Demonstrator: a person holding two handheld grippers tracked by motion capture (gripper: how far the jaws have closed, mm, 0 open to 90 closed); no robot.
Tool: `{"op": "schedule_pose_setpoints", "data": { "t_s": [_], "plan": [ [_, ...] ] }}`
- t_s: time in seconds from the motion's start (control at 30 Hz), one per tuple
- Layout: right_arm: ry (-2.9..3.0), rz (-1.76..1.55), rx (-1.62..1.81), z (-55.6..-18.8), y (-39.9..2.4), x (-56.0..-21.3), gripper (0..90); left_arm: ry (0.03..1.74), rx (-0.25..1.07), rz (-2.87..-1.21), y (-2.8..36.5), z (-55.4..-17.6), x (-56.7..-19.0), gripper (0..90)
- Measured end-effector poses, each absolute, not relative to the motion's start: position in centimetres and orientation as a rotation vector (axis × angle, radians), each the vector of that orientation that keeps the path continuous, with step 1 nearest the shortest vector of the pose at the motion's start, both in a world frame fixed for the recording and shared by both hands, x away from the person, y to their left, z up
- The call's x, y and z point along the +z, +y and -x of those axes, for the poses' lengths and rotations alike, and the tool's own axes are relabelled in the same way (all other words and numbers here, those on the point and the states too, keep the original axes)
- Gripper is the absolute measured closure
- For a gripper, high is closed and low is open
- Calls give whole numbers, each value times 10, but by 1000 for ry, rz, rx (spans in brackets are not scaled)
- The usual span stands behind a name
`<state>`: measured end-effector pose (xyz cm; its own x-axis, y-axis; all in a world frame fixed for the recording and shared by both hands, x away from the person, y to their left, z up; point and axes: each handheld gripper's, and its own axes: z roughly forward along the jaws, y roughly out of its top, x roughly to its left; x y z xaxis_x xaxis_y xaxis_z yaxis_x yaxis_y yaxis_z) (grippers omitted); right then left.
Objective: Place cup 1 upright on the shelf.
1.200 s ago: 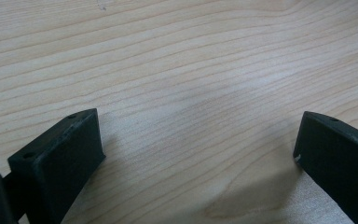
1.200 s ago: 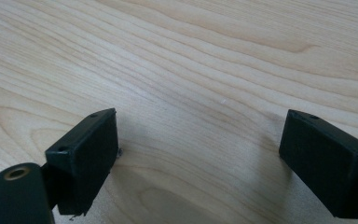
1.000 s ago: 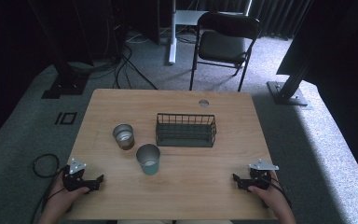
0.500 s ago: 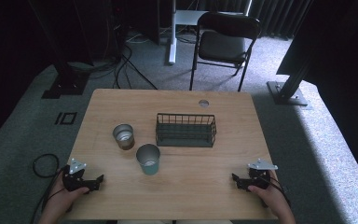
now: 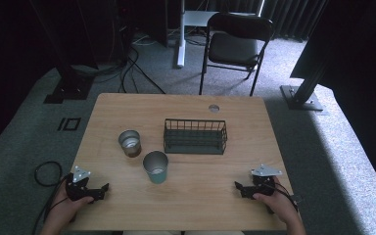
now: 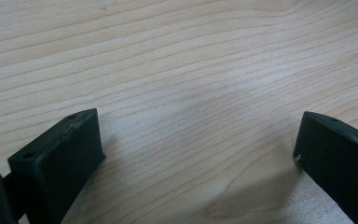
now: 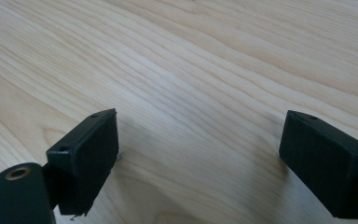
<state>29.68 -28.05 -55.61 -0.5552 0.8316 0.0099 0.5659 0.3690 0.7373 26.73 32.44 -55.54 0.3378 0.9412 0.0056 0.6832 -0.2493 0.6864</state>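
step: both grippers rested at the near bench (image 5: 186, 105) corners, nothing picked yet; judged a reach for the cups came next.
left gripper (image 5: 103, 190): jaws wide open, empty, flat on bench.
right gripper (image 5: 239, 187): jaws wide open, empty.
how: approach teal cup (image 5: 155, 167) from the side, jaws level, straddle below rim.
teal cup: upright, mid-bench, nearest left gripper.
steel cup (image 5: 129, 143): upright, just far-left of teal cup.
wire basket (image 5: 195, 136): empty, right of the cups.

Black claws (image 5: 104, 187), grey three-cornered top plates (image 5: 81, 174)
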Motion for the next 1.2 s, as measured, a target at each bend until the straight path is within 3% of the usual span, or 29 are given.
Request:
{"op": "schedule_pose_setpoints", "data": {
  "t_s": [1.2],
  "plan": [
    [2387, -990, 1140, -310, -227, -544, 116, 1417, 570, -2017, 324, -267, -556, 17]
  ]
}}
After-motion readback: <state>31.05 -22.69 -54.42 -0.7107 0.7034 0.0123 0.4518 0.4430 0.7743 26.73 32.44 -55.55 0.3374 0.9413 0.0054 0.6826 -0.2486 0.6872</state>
